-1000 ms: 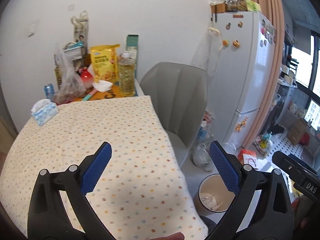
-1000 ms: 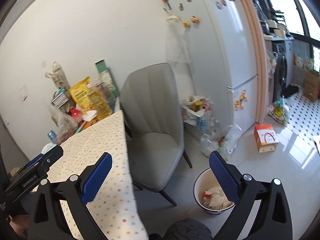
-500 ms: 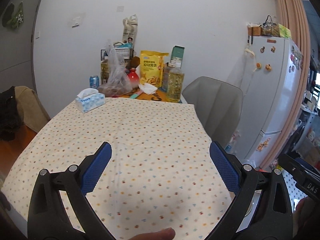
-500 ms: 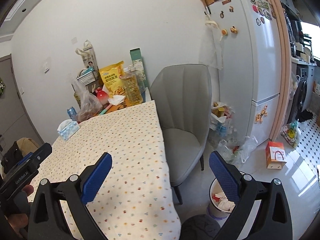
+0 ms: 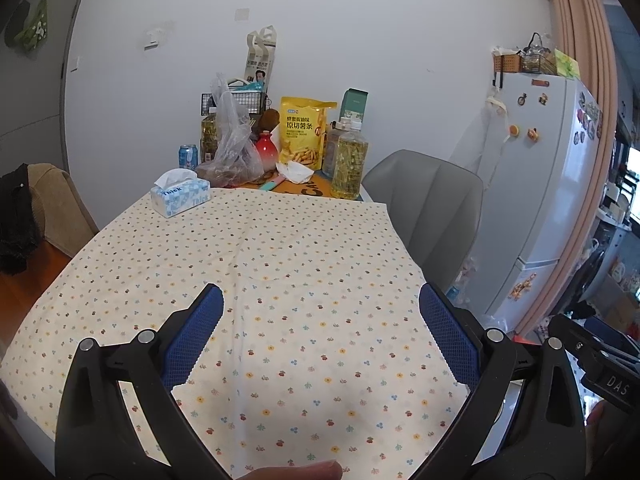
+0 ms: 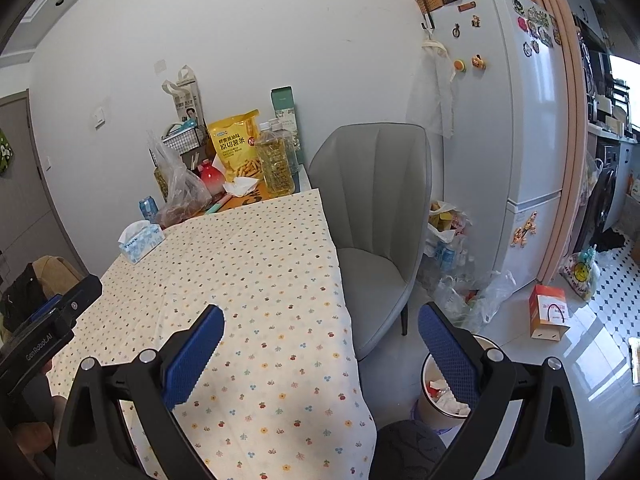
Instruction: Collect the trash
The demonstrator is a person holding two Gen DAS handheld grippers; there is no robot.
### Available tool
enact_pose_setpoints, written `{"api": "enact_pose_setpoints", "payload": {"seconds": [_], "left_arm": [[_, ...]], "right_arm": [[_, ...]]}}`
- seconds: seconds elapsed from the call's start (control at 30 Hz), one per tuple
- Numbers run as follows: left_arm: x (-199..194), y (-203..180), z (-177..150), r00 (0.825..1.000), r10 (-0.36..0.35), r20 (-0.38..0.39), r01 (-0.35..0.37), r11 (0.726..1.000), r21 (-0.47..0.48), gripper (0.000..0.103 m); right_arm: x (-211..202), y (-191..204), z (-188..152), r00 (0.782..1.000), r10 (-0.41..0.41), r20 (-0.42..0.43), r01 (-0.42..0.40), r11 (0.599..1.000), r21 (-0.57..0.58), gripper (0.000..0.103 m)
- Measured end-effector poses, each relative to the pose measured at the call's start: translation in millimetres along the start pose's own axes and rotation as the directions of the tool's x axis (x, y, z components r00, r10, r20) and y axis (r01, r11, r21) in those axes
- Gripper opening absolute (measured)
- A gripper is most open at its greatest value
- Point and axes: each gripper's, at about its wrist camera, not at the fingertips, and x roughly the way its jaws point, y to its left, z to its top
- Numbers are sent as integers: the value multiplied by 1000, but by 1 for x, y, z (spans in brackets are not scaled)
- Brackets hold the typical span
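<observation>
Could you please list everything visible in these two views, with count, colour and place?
tablecloth: one, cream with dots, on table
tissue box: one, blue-white, far left of cloth
crumpled tissue: one, white, far end
snack bag: one, yellow, by wall
oil bottle: one, yellow, far right
can: one, blue, far left
chair: one, grey, right of table
fridge: one, white
waste bin: one, white, on floor
left claw: open, empty
right claw: open, empty

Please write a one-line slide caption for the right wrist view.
Open right gripper above the dotted tablecloth, with trash bin below.
</observation>
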Motion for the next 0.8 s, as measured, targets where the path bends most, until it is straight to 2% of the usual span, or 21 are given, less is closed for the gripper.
{"api": "enact_pose_setpoints", "payload": {"seconds": [0.8], "left_arm": [[0, 8, -6, 1000, 6, -19, -6, 1000, -12, 97]], "right_arm": [[5, 14, -6, 1000, 12, -17, -12, 1000, -24, 95]]}}
